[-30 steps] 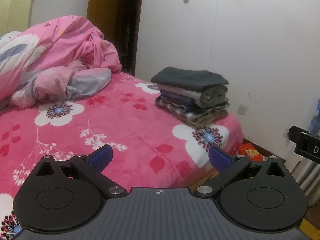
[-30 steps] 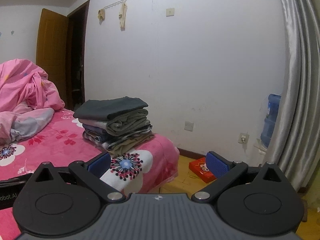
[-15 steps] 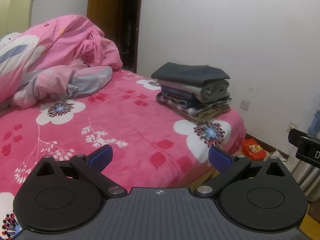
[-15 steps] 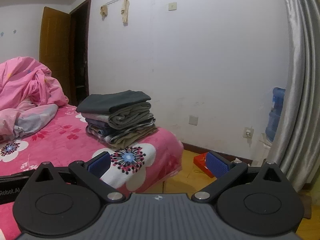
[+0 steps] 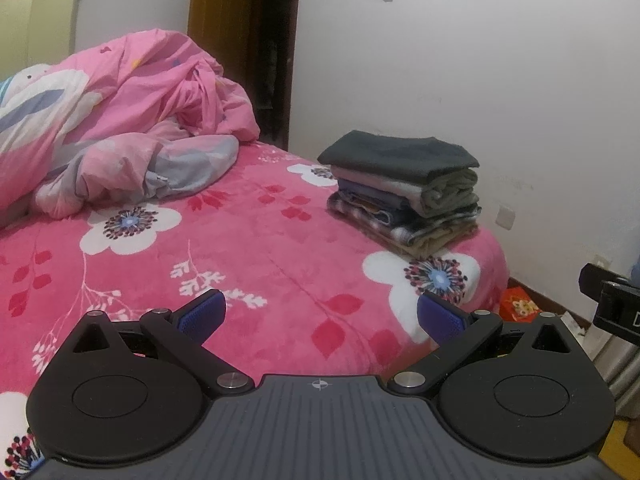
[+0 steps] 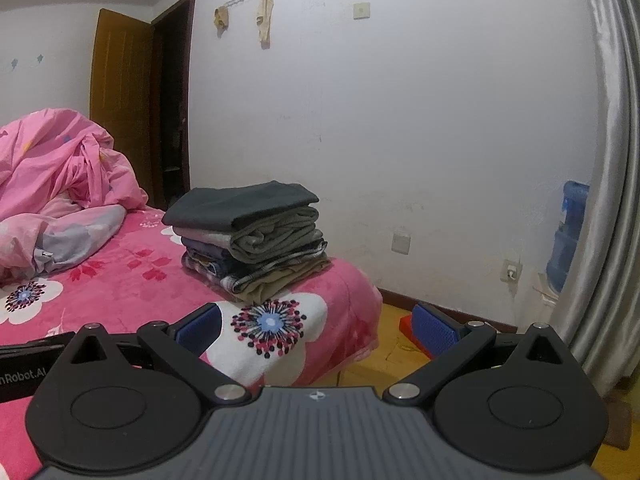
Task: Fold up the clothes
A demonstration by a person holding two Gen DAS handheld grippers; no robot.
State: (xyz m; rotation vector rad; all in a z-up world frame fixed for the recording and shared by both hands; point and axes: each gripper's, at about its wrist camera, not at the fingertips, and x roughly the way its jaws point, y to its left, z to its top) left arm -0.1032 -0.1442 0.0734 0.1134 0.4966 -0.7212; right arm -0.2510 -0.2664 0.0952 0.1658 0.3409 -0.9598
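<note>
**Both grippers spread and empty above the bed, folded pile at the far corner**

Nearest in the left wrist view, the left gripper (image 5: 321, 316) hangs over the pink flowered blanket (image 5: 240, 256) with its two blue pads (image 5: 202, 314) spread wide apart and nothing between them. At the right edge of that view a black part of the other tool (image 5: 612, 304) pokes in.

In the right wrist view, the right gripper (image 6: 316, 328) is likewise released, its pads far apart and empty; it sits over the near right corner of the bed (image 6: 120, 292), with the wooden floor (image 6: 392, 344) showing below. A red box (image 6: 408, 330) lies on that floor, partly hidden behind the right pad.

Farther on, the stack of folded clothes (image 5: 404, 192) rests on the far right corner of the bed, close to the white wall (image 5: 500, 80). A dark grey piece lies on top, with grey, blue, checked and olive layers beneath. Neither gripper touches it; both are well apart from it.

To the far left, a crumpled pink duvet (image 5: 120, 120) is heaped on the bed. Behind it stands a brown door (image 5: 224, 40) beside a dark doorway. At the far right of the right wrist view hangs a grey curtain (image 6: 600, 160), with a blue water bottle (image 6: 568, 236) just beside it.
</note>
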